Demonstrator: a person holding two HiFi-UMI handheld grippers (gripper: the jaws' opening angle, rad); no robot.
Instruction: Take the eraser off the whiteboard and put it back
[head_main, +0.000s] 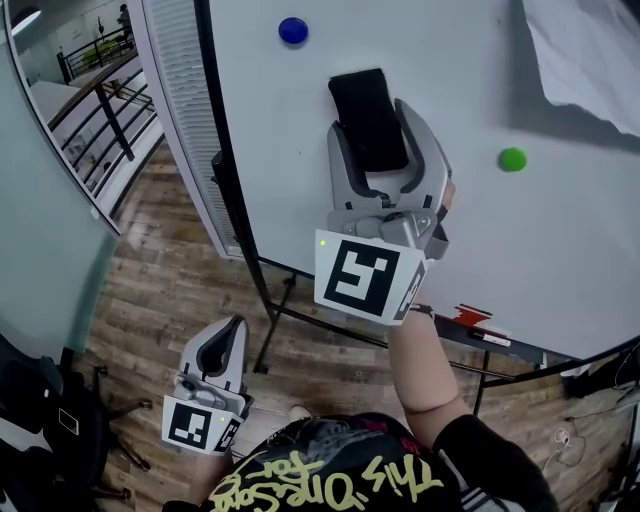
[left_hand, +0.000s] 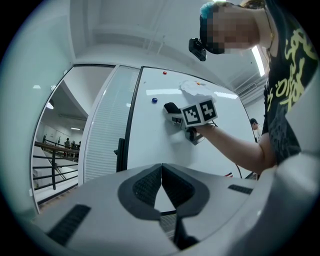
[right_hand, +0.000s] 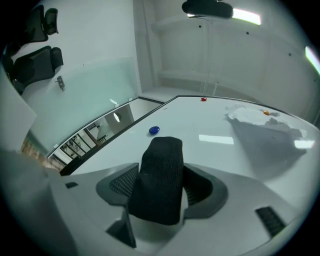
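Head view: our right gripper (head_main: 372, 122) pinches the black eraser (head_main: 368, 100) at the whiteboard (head_main: 470, 240); our left gripper (head_main: 228, 335) hangs low, out of the way
Left gripper view: jaws pressed together, nothing between
Right gripper view: jaws clamp the eraser's sides, likely to steady it

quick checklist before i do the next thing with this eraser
1. Grip: the right gripper has its jaws closed on both sides of the black eraser. ok
2. Eraser flat against the whiteboard: contact is not visible. cannot tell
3. Blue magnet and green magnet are both apart from the eraser. ok
4. Paper sheet hangs at the upper right, away from the eraser. ok
5. Left gripper is shut, empty and held low, away from the board. ok
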